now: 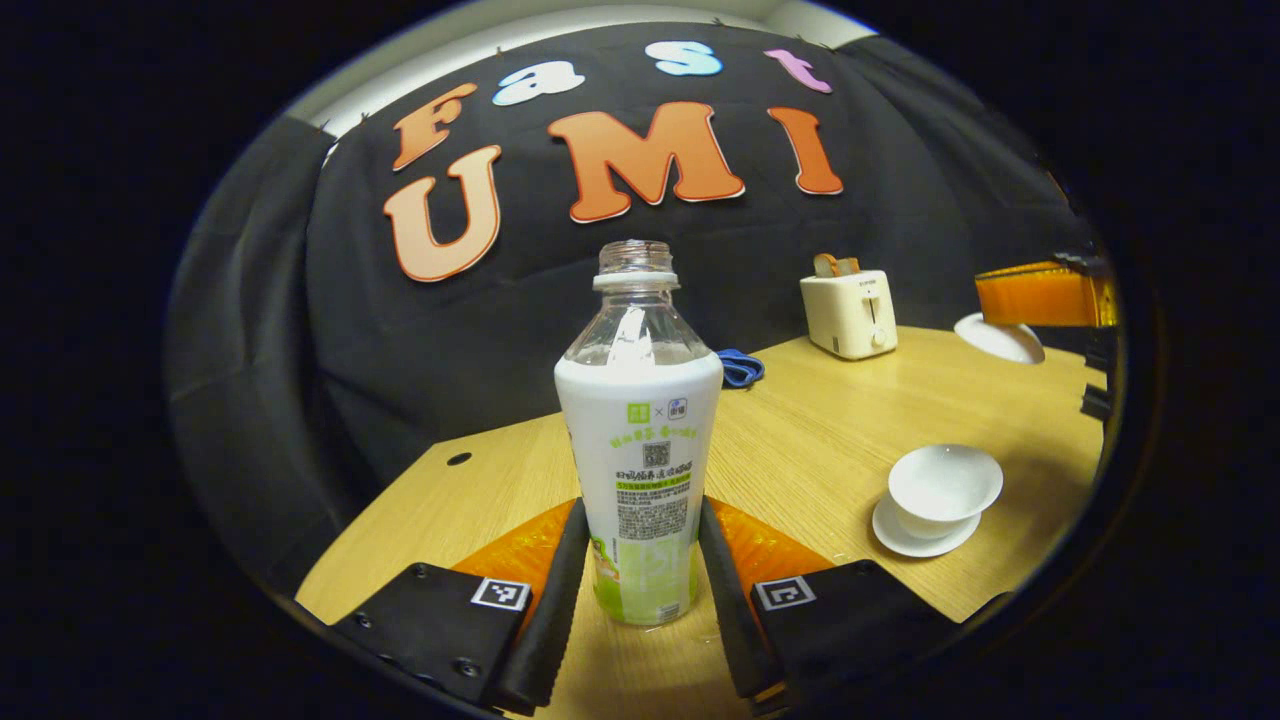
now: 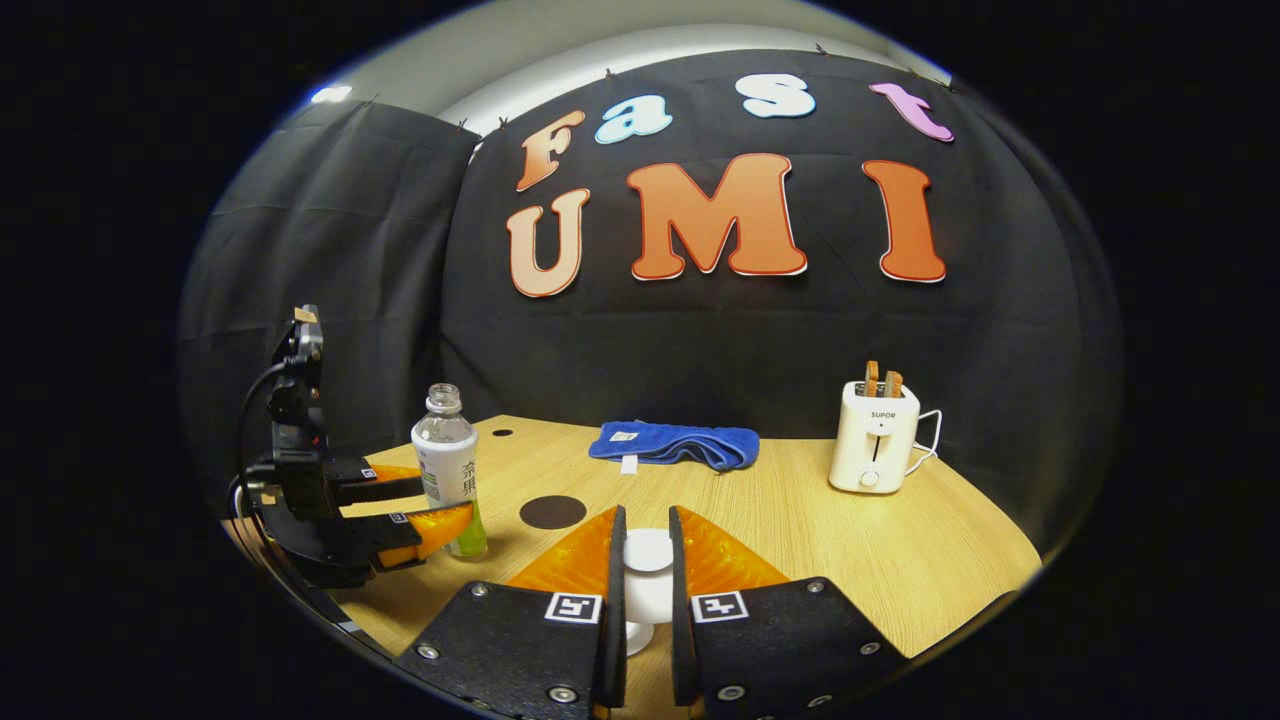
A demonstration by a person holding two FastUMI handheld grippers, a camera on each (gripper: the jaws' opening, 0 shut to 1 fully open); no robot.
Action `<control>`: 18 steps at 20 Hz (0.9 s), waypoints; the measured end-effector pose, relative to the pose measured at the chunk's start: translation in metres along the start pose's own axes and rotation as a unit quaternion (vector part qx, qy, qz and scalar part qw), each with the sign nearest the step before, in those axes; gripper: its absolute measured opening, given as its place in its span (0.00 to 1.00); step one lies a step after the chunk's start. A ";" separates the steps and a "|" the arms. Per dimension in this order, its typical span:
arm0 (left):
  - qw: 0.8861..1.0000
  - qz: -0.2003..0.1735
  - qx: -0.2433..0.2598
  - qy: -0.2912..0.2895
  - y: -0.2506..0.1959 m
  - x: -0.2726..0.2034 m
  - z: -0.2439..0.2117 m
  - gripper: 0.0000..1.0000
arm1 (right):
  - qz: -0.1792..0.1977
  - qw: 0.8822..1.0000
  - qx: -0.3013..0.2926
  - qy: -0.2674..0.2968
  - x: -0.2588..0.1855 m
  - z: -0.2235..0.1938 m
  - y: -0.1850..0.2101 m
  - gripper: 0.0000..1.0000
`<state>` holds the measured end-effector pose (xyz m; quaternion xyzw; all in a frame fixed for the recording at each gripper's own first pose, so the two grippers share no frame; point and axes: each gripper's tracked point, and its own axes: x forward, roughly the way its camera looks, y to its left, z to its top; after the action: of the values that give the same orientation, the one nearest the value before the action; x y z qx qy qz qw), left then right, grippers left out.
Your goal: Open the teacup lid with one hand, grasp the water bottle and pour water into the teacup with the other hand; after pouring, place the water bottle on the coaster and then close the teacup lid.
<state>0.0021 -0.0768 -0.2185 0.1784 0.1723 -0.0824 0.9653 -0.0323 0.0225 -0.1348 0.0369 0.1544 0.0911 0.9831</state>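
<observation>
The bottle (image 1: 640,440) stands upright on the table (image 1: 830,430), uncapped, between the fingers of the left gripper (image 1: 640,560). The fingers flank its lower body closely; whether both press on it cannot be told from either view. In the right gripper view the same bottle (image 2: 447,465) stands near the table's left edge, with the coaster (image 2: 552,511) just beside it.

The bottle is thin clear plastic with a smooth sleeve label. It will probably dent under a hard squeeze and could slip in a loose one. Its fill level is hidden by the label, so its weight cannot be judged. The lower labelled body, where the fingers stand, looks the firmest place to hold.

The right gripper (image 2: 647,580) pinches the lid (image 2: 647,565) by its knob, clear of the cup (image 1: 943,490). The cup sits open on its saucer (image 1: 920,535). Lid and cup look like glazed ceramic: hard, slick and breakable. A centred pinch on the knob seems safest.
</observation>
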 end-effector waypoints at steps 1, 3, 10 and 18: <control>1.000 0.001 0.022 0.000 -0.002 -0.001 0.002 0.67 | -0.003 1.000 0.003 -0.001 -0.001 0.000 -0.004 0.18; 0.998 0.000 0.063 0.003 -0.005 -0.001 0.000 0.65 | -0.008 1.000 0.008 -0.003 -0.003 0.000 -0.010 0.18; 0.977 -0.002 0.213 0.001 -0.023 -0.004 -0.001 0.65 | -0.025 0.999 0.016 -0.012 -0.011 0.003 -0.031 0.18; 0.936 -0.027 0.350 -0.009 -0.049 -0.002 0.006 0.66 | -0.043 0.999 0.022 -0.019 -0.019 0.002 -0.053 0.18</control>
<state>-0.0091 -0.1238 -0.2279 0.4991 0.1285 -0.1652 0.8409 -0.0406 -0.0332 -0.1330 0.0535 0.1392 0.0441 0.9878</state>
